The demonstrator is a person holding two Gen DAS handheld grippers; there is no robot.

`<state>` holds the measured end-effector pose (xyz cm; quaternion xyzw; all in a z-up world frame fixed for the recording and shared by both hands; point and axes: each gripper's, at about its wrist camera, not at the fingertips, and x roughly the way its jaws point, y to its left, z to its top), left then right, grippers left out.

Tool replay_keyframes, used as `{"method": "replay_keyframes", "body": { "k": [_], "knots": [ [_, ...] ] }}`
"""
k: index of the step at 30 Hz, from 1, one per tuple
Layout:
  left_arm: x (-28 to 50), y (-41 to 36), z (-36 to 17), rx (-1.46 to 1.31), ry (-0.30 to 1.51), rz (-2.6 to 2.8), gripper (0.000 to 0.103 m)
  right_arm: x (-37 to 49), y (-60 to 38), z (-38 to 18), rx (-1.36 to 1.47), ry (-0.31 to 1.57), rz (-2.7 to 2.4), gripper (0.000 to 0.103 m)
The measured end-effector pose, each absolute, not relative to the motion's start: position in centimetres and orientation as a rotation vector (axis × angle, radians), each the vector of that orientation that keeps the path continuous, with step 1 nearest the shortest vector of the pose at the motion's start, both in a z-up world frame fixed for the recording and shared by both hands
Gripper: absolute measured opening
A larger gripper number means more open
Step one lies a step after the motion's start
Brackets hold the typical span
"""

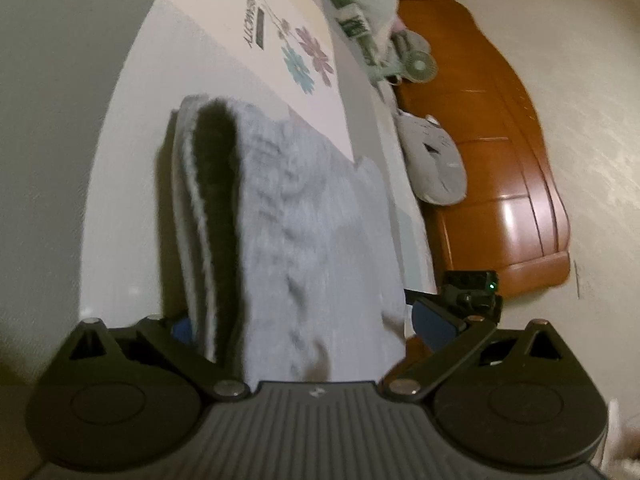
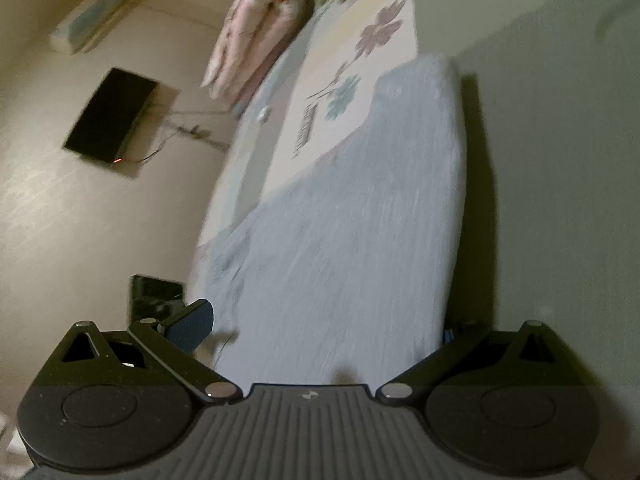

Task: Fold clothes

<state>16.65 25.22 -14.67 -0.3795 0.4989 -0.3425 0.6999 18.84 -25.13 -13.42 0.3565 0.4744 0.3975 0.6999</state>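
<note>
**Bed sheet under a grey fleece garment, held from two sides**

Pale bed sheet (image 1: 256,76) with printed flowers and some lettering is the surface, and the soft grey garment (image 1: 304,216) lies over it, stretching away from both cameras.

Nearest to the left camera, the left gripper (image 1: 308,322) has its jaws spread wide, and the cloth fills the whole space between them. One blue pad (image 1: 434,326) shows on the right side of the view; the other is almost hidden behind the fabric, so I cannot tell if the pads really press it. The material is thick and fluffy, like plush. On the left of this view it is doubled, with a long rounded fold and a dark hollow inside.

The right gripper (image 2: 324,326) also stands wide, with the garment between the jaws. Its ribbed blue pad (image 2: 192,326) is free at the left of the view, just beside the cloth edge; the opposite pad is covered. The picture is blurred here, so a firm grip cannot be confirmed.

Farther, the sheet is bare beyond the garment. At the far end of the bed lie a folded pink quilt (image 2: 256,28) and a grey plush toy (image 1: 434,160) near the polished wooden bed frame (image 1: 500,160). A dark screen (image 2: 110,116) hangs on the beige wall (image 2: 48,200).
</note>
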Motion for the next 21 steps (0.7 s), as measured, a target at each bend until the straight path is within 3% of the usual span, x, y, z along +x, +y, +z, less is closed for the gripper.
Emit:
{"method": "replay_keyframes", "body": {
  "k": [6,8,12,13,19,20,21],
  "knots": [
    [19.2,24.0,-14.6,-0.836,1.118,-0.745,0.099,21.1,-24.6,-14.1,0.884,1.019,0.896,0.103],
    [18.9,24.1,-14.6,-0.818,1.109,-0.744,0.093,21.3,-24.6,-14.1,0.883,1.025,0.896,0.101],
    [17.9,27.2,-16.4,-0.910,1.100,-0.685,0.044,20.3,-26.3,-15.0,0.890,0.987,0.916,0.083],
    [17.9,27.7,-17.0,-0.932,1.108,-0.672,0.040,20.4,-26.6,-15.3,0.926,0.979,0.920,0.083],
    [19.0,26.5,-16.7,-0.857,1.125,-0.691,0.039,21.5,-25.0,-15.1,0.881,0.993,0.896,0.083],
    [19.0,26.4,-16.7,-0.859,1.123,-0.690,0.039,21.5,-24.7,-14.9,0.857,0.995,0.892,0.080],
    [19.0,26.4,-16.8,-0.862,1.121,-0.689,0.039,21.6,-24.4,-14.9,0.835,0.997,0.886,0.070]
  ]
}}
